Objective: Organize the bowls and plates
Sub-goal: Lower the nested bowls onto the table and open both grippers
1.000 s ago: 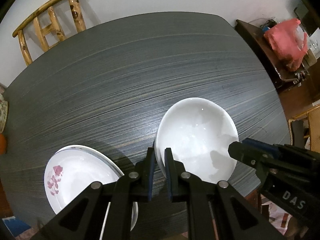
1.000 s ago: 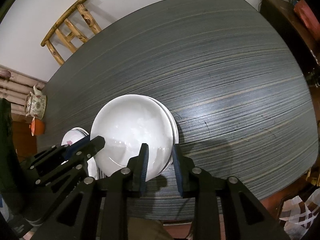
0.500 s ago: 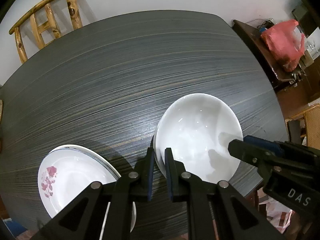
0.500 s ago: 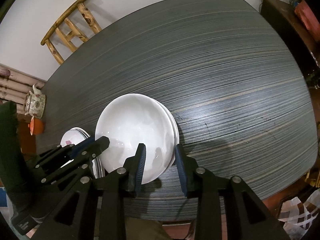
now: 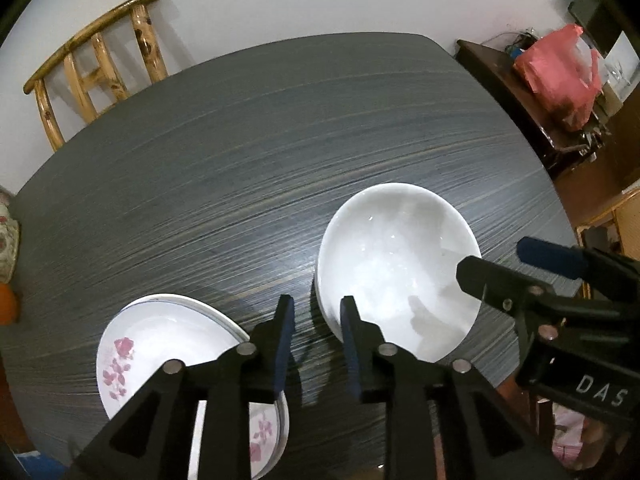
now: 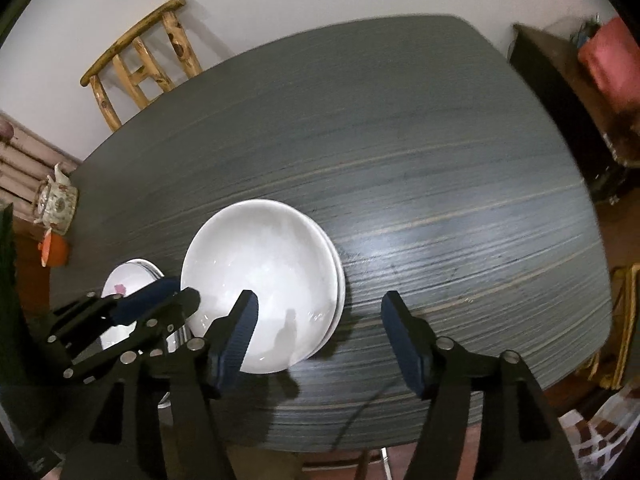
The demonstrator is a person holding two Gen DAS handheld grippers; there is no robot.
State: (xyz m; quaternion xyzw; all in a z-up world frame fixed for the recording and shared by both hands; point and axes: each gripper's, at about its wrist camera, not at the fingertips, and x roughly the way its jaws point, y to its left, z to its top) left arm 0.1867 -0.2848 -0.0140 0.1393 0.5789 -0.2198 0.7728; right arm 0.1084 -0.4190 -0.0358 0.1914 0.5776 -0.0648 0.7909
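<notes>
A plain white bowl (image 5: 396,268) sat nested on another white dish, whose rim (image 6: 340,276) showed as a thin crescent along its right side in the right wrist view. This pair rested on the dark, streaked bench (image 5: 260,152) near its front edge, toward the front right corner as the left wrist camera saw it. To the left of it, also at the front edge, lay a stack of shallow plates (image 5: 160,344), the top one white with pink flower prints, a blue-lined rim showing beneath it.

The left tongs (image 5: 316,340) hovered over bare bench between the two stacks, their blue-padded jaws a modest gap apart and gripping nothing; the right jaw stood just beside the bowl's near left rim, and whether it touched could not be told. The right tongs (image 6: 320,336) were spread wide and empty, the left jaw over the bowl's near rim, the right jaw over bare bench well to the right of the pair. Each tool appeared in the other's view: the right one at the bowl's right side, the left one over the flowered plates.

Beyond the far edge of the bench a wooden chair (image 5: 100,60) stood against a pale wall. Off the right edge, a dark sideboard (image 5: 520,92) carried a red plastic bag (image 5: 560,76). Off the left edge stood a flowered teapot (image 6: 56,200) and, near it, something orange (image 6: 54,250).
</notes>
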